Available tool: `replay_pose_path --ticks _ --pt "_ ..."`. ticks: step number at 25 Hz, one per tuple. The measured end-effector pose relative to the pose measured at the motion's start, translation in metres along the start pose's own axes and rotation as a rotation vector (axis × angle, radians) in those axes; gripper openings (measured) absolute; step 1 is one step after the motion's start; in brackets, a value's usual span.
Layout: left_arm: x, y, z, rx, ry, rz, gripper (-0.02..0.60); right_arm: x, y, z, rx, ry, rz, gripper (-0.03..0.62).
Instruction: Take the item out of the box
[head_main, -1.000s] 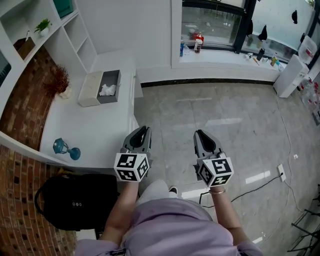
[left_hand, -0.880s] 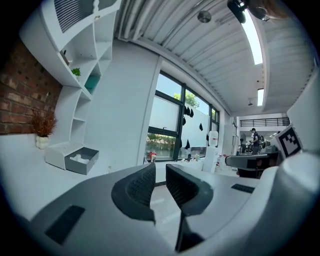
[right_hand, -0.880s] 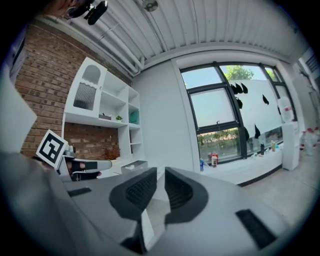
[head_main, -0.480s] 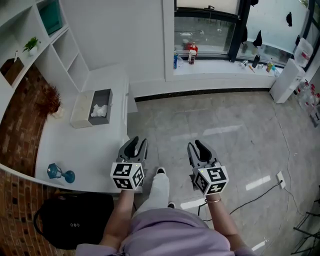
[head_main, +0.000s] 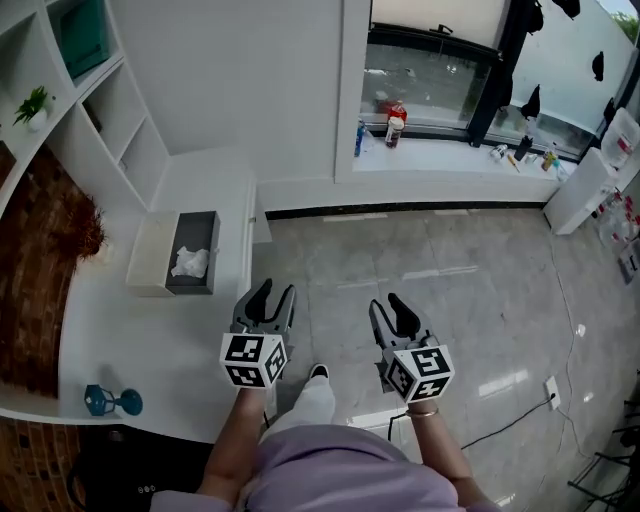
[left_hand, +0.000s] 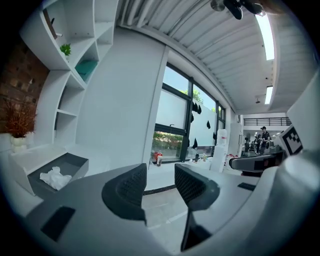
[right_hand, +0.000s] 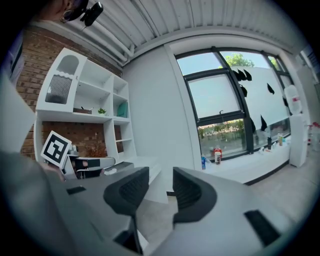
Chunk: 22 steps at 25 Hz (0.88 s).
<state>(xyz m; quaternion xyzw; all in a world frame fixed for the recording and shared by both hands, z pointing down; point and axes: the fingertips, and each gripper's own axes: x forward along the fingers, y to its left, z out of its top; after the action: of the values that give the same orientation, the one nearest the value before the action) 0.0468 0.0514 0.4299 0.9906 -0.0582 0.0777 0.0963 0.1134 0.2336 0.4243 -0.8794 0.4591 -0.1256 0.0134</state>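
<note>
An open grey box (head_main: 195, 255) lies on the white counter (head_main: 120, 340), its pale lid (head_main: 150, 252) flat beside it. A crumpled white item (head_main: 189, 263) rests inside; in the left gripper view the box (left_hand: 70, 165) and the item (left_hand: 55, 177) sit at the left. My left gripper (head_main: 271, 297) hovers near the counter's right edge, well short of the box, its jaws opening with nothing between them. My right gripper (head_main: 390, 306) hangs over the floor, jaws also opening and empty. Both point forward, with the left gripper (left_hand: 160, 183) and right gripper (right_hand: 160, 186) showing a clear gap.
White wall shelves (head_main: 80, 90) rise at the left beside a brick wall with a dried plant (head_main: 75, 230). A blue ornament (head_main: 105, 402) stands near the counter's front. Bottles (head_main: 395, 120) line the window sill. The person's leg and shoe (head_main: 315, 385) are below, over a tiled floor (head_main: 460, 290).
Both grippers' jaws have spread from nearly shut to open. The view has shifted forward, so the box now sits lower and closer, and the black bag has slid almost out of view.
</note>
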Motion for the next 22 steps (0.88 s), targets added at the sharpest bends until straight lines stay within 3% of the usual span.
replay_pose_path --ticks 12,22 --pt "0.059 0.118 0.021 -0.086 -0.002 0.114 0.182 0.146 0.024 0.017 -0.005 0.072 0.12 0.144" --pt "0.032 0.2 0.016 -0.126 0.008 0.352 0.195 0.23 0.075 0.017 -0.04 0.13 0.321 0.144"
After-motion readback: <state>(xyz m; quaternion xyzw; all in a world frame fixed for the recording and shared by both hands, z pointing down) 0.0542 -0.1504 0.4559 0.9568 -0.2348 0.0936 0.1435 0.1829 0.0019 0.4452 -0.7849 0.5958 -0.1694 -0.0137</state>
